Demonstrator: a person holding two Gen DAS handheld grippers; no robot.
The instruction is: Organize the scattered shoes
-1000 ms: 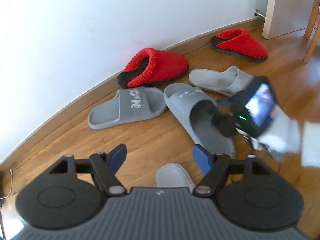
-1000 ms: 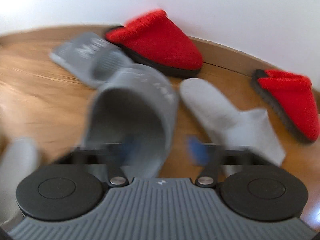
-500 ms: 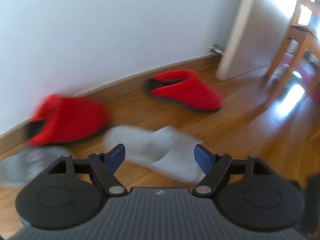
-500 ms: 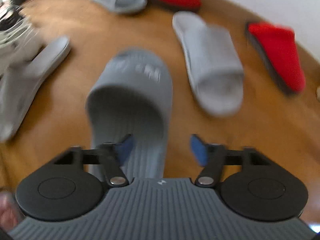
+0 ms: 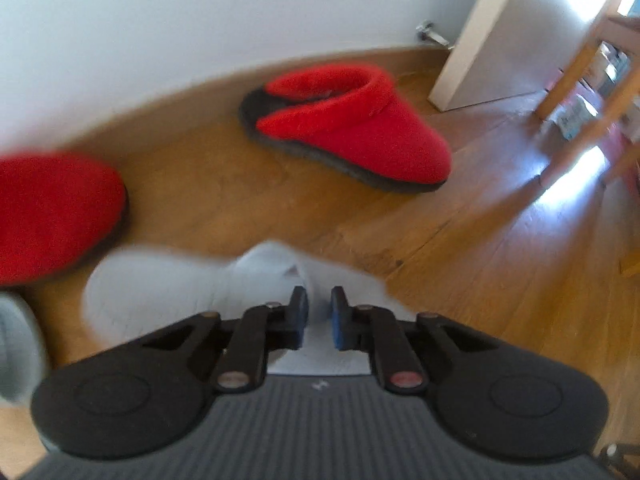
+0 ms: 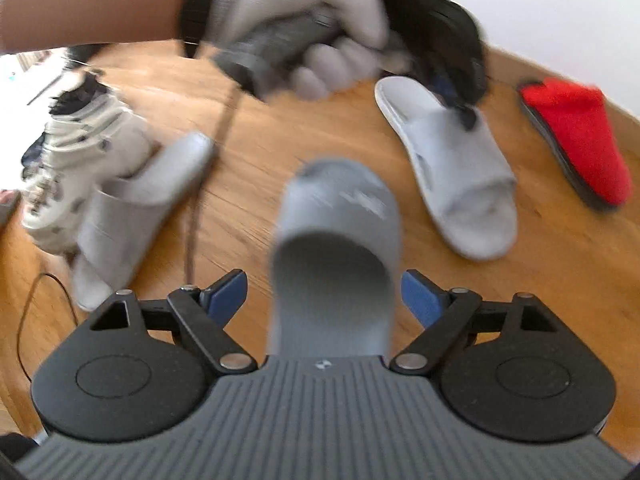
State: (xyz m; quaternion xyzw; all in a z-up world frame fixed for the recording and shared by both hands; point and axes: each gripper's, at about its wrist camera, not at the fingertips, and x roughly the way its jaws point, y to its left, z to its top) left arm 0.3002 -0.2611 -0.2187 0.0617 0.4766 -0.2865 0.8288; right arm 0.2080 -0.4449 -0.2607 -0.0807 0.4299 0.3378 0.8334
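left fingers [image 5: 319, 316] pinched narrow on the strap of the light slide [image 5: 160, 292], which sits on the floor [image 5: 460, 280] just below the camera; the right view shows the same fingers [image 6: 466, 114] biting that strap on the slide [image 6: 456, 184], gloved left hand [image 6: 320, 40] above. motion blur there, so contact looks firm but i can't confirm how deep the bite is. right fingers [image 6: 324, 298] spread wide, straddling the heel of the grey slide [image 6: 336, 240] without touching it. other shoes: red slipper [image 5: 352, 136] near the skirting, second red slipper [image 5: 56, 212] at left edge just beside the light slide, another light slide [image 6: 128, 216] off to the right camera's left by a pale sneaker [image 6: 76, 160]. step in hand, as i read it: pick-up of two slides at once, left already gripping, right lined up for its grab. next move calls for the right fingers to close on the grey slide's heel or strap, then both lift and carry to their mates. risk: soft strap may fold or slip out of the left pinch on lift; the cable [image 6: 200, 200] trailing across the floor could snag.
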